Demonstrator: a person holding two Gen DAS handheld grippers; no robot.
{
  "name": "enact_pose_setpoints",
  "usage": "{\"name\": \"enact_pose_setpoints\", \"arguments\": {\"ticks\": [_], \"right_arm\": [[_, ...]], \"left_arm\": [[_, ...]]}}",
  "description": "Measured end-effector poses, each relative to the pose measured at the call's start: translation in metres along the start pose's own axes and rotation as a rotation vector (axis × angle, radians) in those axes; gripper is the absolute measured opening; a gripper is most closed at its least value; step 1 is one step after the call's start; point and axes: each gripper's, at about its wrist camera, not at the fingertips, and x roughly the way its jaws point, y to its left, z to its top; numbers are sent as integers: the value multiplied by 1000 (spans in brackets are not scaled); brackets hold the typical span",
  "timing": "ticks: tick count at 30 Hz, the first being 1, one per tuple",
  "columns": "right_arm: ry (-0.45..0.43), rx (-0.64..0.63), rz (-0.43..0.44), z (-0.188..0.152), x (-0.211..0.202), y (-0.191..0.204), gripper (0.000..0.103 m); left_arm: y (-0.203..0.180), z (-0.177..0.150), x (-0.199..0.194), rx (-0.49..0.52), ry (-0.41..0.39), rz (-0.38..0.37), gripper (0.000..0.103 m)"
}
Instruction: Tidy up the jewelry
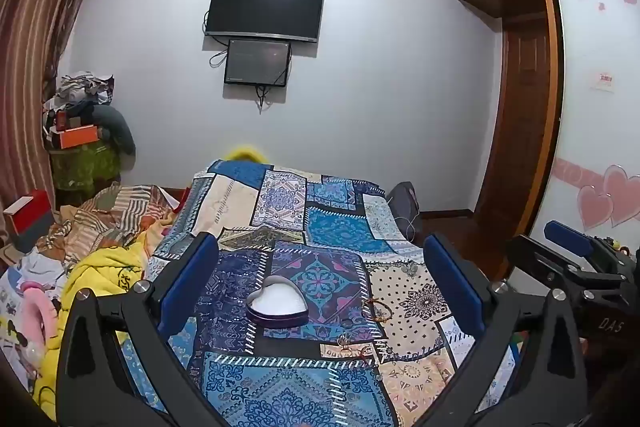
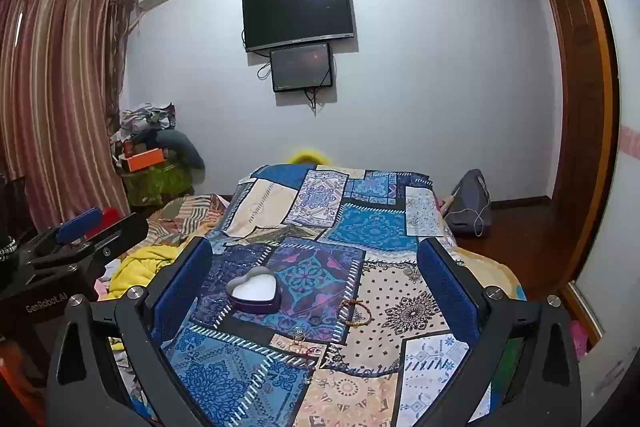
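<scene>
Left wrist view takes in the bed [image 1: 248, 187], spread with a patchwork quilt [image 1: 344, 231] that carries everything the task concerns. On the quilt, well in from every edge, sits the heart-shaped box [image 1: 277, 301], open, its white lining facing up and its point turned toward the foot of the bed. Just beside it, toward the bed's right edge, lies the beaded bracelet [image 1: 378, 309], flat and apart from the box wall. Nearer the cameras, a small gold ring piece [image 1: 344, 341] and a thin red cord [image 1: 366, 355] lie loose on the quilt; finer detail is too small to tell.

Both tools hover above the near end of the bed with jaws spread wide and nothing between them. The left gripper [image 1: 320, 279] frames the box almost dead centre. The right gripper [image 2: 314, 281] has the box [image 2: 254, 290] off to its left and the bracelet [image 2: 356, 311] nearly straight ahead and below.

So the bracelet lies on the right gripper's side, and that hand seems the nearer one for a pick. The carry to the box would then run leftward.
</scene>
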Motion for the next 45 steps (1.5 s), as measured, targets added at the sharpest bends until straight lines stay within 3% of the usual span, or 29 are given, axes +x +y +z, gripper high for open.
{"name": "enact_pose_setpoints", "arguments": {"ticks": [45], "right_arm": [[9,-6,9,-2,1,4,102]], "left_arm": [[-1,-1,0,27,-5,12,103]]}}
